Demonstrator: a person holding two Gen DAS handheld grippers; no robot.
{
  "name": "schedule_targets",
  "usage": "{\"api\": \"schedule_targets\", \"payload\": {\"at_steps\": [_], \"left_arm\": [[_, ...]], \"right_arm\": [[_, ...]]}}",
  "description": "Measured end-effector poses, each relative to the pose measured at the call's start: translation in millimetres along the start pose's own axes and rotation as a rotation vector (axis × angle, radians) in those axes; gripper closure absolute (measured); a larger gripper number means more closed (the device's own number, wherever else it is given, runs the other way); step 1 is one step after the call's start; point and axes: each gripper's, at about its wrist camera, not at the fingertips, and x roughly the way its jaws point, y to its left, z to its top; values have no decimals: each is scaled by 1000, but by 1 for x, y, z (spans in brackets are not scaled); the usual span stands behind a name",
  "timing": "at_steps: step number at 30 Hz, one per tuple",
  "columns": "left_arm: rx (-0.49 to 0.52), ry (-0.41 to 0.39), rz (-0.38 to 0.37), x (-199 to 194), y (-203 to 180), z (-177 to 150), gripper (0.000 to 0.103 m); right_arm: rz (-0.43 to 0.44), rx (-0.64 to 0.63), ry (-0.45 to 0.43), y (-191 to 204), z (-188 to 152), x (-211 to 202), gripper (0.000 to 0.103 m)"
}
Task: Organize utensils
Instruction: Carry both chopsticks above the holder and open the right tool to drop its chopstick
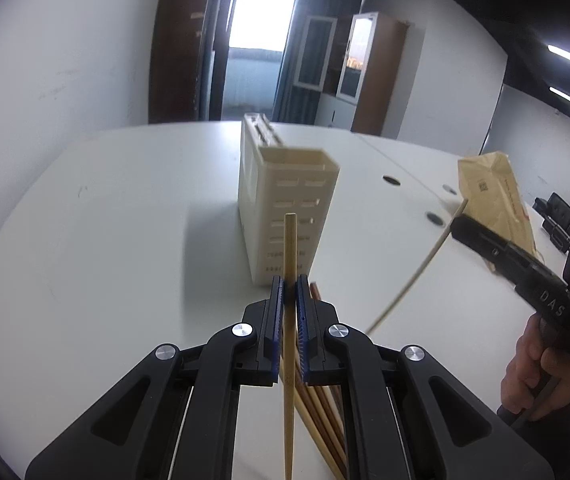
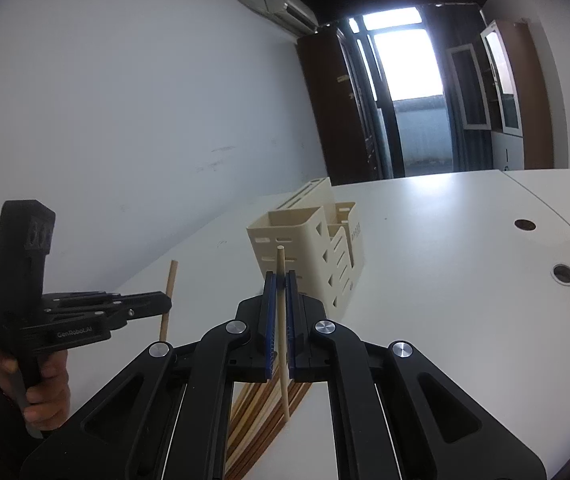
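My left gripper is shut on a light wooden chopstick, which stands nearly upright between the blue pads. A cream slotted utensil holder stands on the white table just beyond it. Several loose chopsticks lie on the table under the gripper. At the right, a hand holds my right gripper, which is shut on a paler chopstick. In the right wrist view my right gripper grips that pale chopstick in front of the holder. My left gripper is at the left with its chopstick.
A brown paper bag stands on the table at the right, past round cable holes. A black device lies at the far right edge. A white wall runs along the table's left side. Cabinets and a bright doorway are behind.
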Motion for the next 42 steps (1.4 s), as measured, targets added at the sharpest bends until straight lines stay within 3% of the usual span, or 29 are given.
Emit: {"api": "schedule_targets", "payload": {"at_steps": [17,24,30,34,42], "left_arm": [[-22,-85,-36,-17,-17,59,97],[-1,-136,-7,-22,-28,100,97],[0,-204,12,-35,-33,137,97],[-3,-297,40,-44,-34,157,97],[-100,-407,83,-35,-23,190,97]], "right_arm": [[-1,-57,3,12,34,-11,98],[0,-60,-4,8,57,-3,98],[-8,-87,-24,15,91,6,98],[-16,-95,-47,20,115,10,98],[-17,-85,-90,20,152,27,98]]}}
